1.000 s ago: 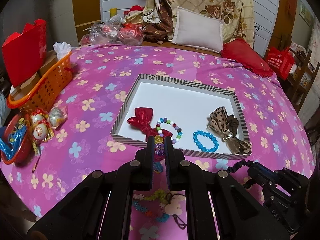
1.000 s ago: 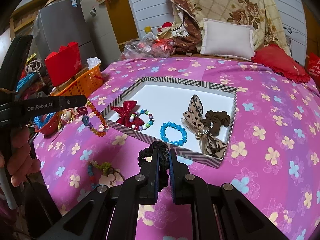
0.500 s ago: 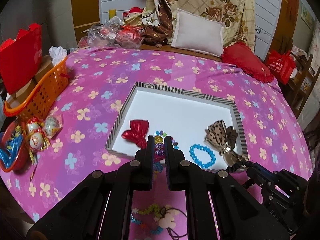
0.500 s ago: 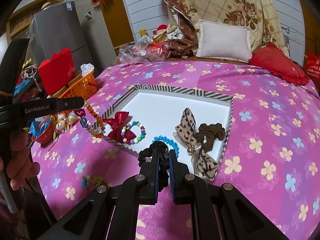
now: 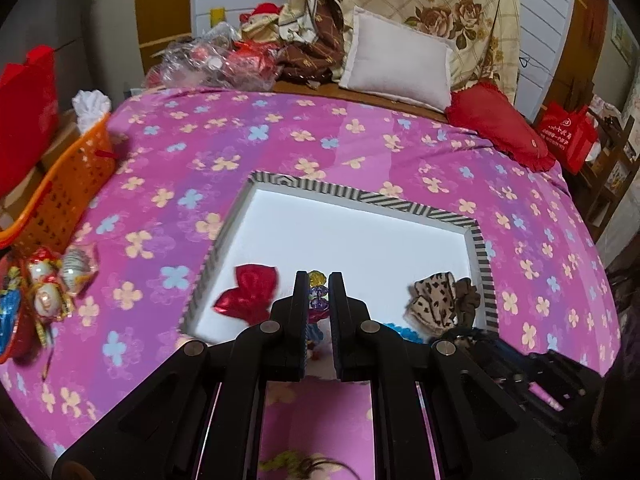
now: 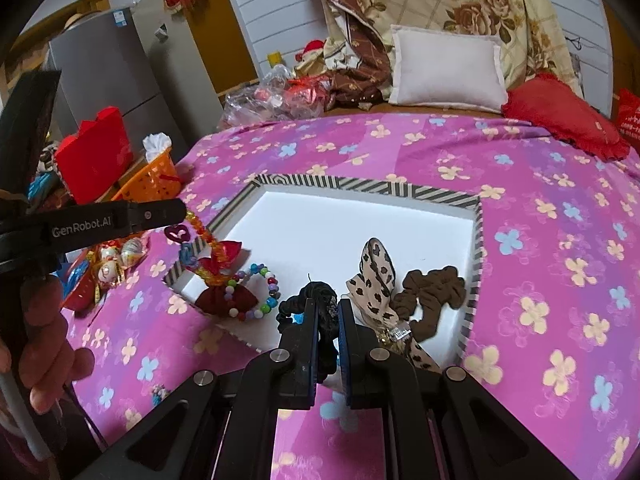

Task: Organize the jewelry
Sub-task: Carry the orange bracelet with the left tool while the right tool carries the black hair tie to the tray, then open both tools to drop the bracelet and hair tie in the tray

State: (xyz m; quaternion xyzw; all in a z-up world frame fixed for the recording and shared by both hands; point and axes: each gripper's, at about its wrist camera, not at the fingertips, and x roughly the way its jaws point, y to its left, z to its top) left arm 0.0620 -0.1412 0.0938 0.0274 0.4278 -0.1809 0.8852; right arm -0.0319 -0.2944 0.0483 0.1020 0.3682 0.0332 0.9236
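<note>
Left gripper (image 5: 318, 292): fingers clamp a bead bracelet (image 5: 318, 291) above the tray (image 5: 404, 202).
Right gripper (image 6: 328, 312): fingers pinch a black scrunchie (image 6: 310, 298).

Black fingers (image 6: 347, 320), silver screws, white "GenRobot.AI" lettering, bare-skinned hand (image 6: 48, 344).

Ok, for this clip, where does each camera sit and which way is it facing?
Left wrist: rides the left tongs, looking along them over the striped tray toward the pillows; they pinch a beaded strand.
Right wrist: rides the right tongs, facing the same tray; they grip a black scrunchie; the left tongs and hand show at left.
Shared: tray, red bow, leopard bow.
</note>
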